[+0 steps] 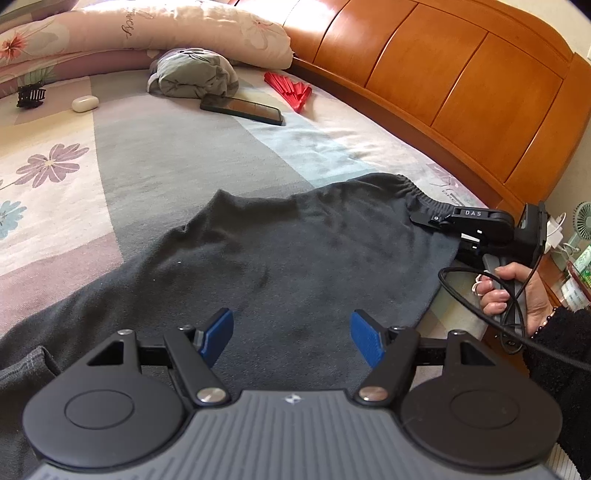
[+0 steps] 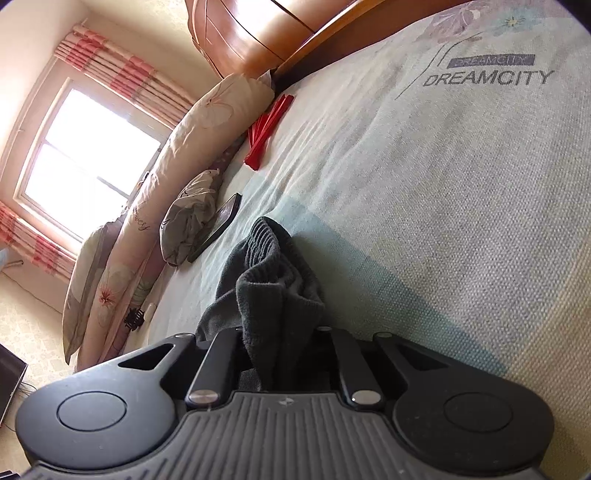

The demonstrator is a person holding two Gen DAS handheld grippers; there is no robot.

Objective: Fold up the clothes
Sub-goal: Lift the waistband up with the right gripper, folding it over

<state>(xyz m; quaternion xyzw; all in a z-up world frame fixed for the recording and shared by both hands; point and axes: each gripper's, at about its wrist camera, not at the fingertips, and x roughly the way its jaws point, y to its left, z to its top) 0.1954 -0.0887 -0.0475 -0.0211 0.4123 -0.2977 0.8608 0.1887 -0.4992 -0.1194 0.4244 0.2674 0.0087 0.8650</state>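
Blue pads (image 1: pixel 218 332) of your left tool (image 1: pixel 291 332) stood spread wide just above the dark grey trousers (image 1: pixel 280 251), released and gripping nothing, poised low over the cloth as if ready to pin or pinch it. The trousers lay spread on the bed (image 1: pixel 155 147), waistband toward the wooden headboard (image 1: pixel 461 74), legs trailing off toward your left.

Your right tool (image 1: pixel 424 220) was clenched on the elastic waistband (image 2: pixel 273 258); in its own view the ribbed hem bunched up between the closed jaws. Holding that corner gave you control of the top edge, which I judge suited either a smoothing pull or carrying it across for a fold. Your right hand (image 1: pixel 517 291) gripped the handle beside the mattress edge, cable looping under it.

Whether the garment had been doubled lengthwise I could not tell; it read as one flat layer with a crease near the middle.

A phone (image 1: pixel 242 109), a red fan (image 1: pixel 288 90) and a bundled grey garment (image 1: pixel 194 75) sat well apart near the pillow (image 1: pixel 166 29), out of the folding area.
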